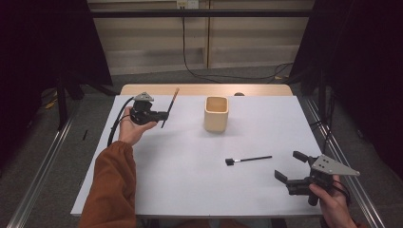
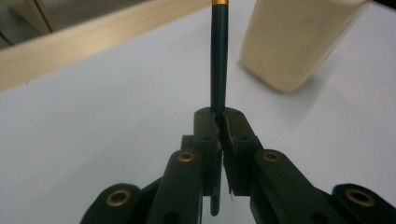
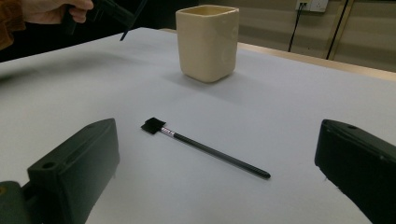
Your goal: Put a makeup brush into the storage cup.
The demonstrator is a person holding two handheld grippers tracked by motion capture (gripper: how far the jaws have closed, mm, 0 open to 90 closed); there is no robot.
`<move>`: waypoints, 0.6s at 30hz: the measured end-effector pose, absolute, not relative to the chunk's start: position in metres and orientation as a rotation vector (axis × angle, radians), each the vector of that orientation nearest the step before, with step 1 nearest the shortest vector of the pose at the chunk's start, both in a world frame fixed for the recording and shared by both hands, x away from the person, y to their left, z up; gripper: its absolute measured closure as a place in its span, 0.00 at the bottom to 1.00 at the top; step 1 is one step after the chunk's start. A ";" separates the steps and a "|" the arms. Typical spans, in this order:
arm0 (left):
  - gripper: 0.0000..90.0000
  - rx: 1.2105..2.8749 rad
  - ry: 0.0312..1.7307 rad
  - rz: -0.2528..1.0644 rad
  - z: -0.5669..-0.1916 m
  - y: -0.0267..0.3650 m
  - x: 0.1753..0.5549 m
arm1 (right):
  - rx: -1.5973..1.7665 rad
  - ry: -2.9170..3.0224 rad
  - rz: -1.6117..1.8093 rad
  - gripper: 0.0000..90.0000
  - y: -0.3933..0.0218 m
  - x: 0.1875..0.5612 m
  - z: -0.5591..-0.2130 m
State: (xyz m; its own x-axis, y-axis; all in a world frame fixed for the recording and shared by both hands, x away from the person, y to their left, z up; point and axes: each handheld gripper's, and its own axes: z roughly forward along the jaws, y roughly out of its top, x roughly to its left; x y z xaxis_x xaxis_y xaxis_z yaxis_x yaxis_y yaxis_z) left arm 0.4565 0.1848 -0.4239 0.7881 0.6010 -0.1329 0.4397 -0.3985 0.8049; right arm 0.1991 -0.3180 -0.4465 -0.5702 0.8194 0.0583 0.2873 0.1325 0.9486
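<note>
The left gripper (image 1: 164, 115) pinches a slim dark orange-tipped brush (image 1: 169, 107), upright and tilted, left of the cream square ceramic cup (image 1: 216, 114); right gripper (image 1: 291, 166) gapes wide, empty.

In the left gripper view, we lose the brush's (image 2: 218, 60) top past the upper edge, just above its gold band, and the jaws hide part of its stem. The cup (image 2: 299, 39) is blurred and cut off at the top. In the right gripper view, both jaws run off the bottom edge.
</note>
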 end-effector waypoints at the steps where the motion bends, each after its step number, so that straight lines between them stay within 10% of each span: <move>1: 0.95 2.039 0.765 0.239 -0.421 0.184 0.455 | 1.062 1.930 1.445 0.00 -0.318 0.199 -0.446; 18: 0.94 1.819 0.702 0.299 -0.414 0.182 0.439 | 1.071 1.924 1.440 0.00 -0.318 0.199 -0.447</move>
State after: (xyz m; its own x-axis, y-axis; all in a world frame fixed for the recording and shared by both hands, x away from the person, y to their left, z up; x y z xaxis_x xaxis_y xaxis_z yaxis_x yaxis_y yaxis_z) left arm 0.4389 0.1816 -0.4135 0.7918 0.5961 -0.1332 0.3169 -0.2146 0.9239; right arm 0.1986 -0.3184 -0.4466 -0.5620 0.8250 0.0601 0.2901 0.1285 0.9483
